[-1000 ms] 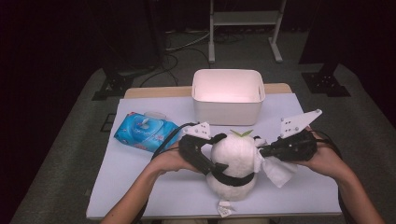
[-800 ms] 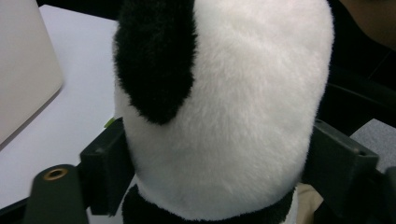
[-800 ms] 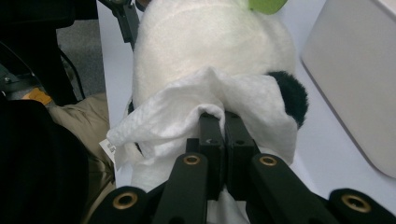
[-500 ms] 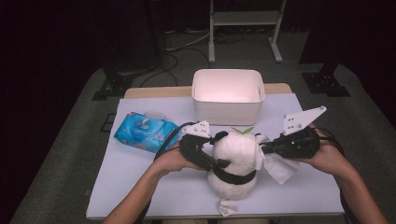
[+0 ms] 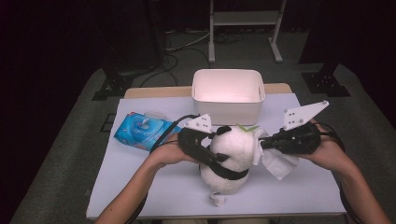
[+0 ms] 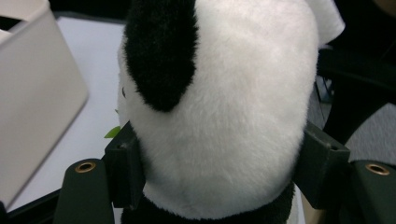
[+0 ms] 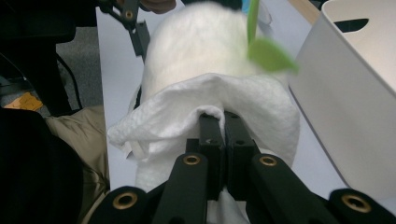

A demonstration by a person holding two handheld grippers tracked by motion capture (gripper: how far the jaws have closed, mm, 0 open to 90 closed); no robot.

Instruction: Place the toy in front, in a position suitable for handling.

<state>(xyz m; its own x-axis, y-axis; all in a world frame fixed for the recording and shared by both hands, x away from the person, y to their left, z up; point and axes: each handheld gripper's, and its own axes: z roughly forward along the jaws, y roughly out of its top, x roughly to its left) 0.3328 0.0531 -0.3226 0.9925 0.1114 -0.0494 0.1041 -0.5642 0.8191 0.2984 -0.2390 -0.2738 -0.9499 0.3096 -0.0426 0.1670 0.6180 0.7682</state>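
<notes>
Left gripper [image 6: 219,182] newly closed onto fluffy round panda plush [image 5: 231,156], right gripper [image 7: 223,122] pinching crumpled white wipe [image 7: 187,116]

On the white tabletop [image 5: 140,186] sits a black-and-white plush panda [image 5: 231,158]. The left gripper [image 5: 205,151], its jaws just closing, clasps its side; the right gripper [image 5: 268,143] presses a white wipe [image 5: 278,161] against it.

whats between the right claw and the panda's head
A white wipe, pinched in the right claw and draped against the plush panda; the right gripper view shows it.
</notes>
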